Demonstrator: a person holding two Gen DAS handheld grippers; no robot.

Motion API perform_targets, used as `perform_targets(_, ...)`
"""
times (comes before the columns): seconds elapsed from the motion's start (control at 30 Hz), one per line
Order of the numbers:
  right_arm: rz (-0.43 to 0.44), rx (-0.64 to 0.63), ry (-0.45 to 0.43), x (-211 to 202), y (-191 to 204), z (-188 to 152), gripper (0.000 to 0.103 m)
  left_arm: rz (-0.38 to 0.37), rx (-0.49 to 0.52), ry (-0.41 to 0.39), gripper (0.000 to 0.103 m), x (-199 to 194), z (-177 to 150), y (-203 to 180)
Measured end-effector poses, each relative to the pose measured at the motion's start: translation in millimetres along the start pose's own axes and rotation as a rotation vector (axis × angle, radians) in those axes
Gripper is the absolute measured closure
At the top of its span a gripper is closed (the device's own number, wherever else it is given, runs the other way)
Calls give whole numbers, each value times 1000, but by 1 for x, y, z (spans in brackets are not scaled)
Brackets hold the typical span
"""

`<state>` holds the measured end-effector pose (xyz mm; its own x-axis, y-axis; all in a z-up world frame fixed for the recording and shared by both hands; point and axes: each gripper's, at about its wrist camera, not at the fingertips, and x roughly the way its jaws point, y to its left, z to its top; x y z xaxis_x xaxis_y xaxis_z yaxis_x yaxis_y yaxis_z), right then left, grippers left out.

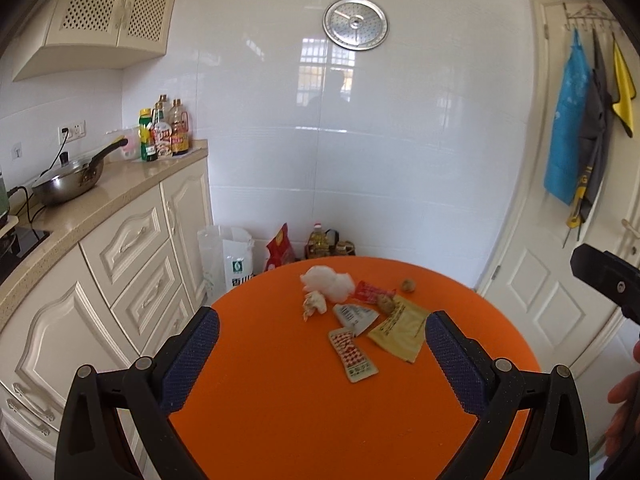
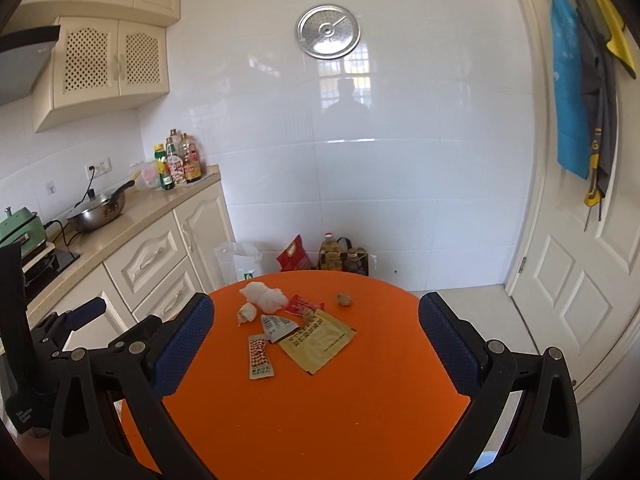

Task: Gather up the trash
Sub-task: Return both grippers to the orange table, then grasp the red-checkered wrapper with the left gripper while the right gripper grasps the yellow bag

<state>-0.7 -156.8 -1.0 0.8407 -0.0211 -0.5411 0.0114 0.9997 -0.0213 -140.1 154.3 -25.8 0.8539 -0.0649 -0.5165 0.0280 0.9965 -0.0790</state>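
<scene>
On the far half of the round orange worktop point(image 2: 320, 420) lay a loose cluster of trash: a white tissue wad point(image 2: 264, 295), a smaller crumpled scrap point(image 2: 247, 313) just beside it, a red wrapper point(image 2: 302, 305), a grey-white torn packet point(image 2: 277, 326), a tan pouch point(image 2: 318, 342), a long checked sachet point(image 2: 259, 356) and 2 small brown lumps, 1 set apart point(image 2: 344, 299). The left tool point(image 1: 322, 338) and the right tool point(image 2: 316, 322) both hung above the near edge, each spread wide and holding nothing. Everything looked very light. The flat packets would likely be slippery and hard to lift off the surface, so a curled or raised edge seemed the best hold. The tissue looked soft and should pinch easily through its bulk. No bin showed in either view.
</scene>
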Motion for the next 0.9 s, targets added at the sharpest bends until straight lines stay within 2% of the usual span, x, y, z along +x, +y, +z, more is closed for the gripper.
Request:
perform_targets(0.2, -12, 21, 80, 34, -14, -14, 0, -10, 5, 92, 1, 53, 8, -19)
perform_targets(0.6, -33, 77, 250, 113, -54, -43, 0, 25, 29, 312, 4, 227, 46, -63)
perform_targets(0.83, -24, 99, 326, 151, -66, -56, 0, 54, 27, 417, 18, 319, 55, -79)
perform_targets(0.9, -24, 101, 340, 158, -67, -58, 0, 55, 20, 418, 22, 338, 61, -82)
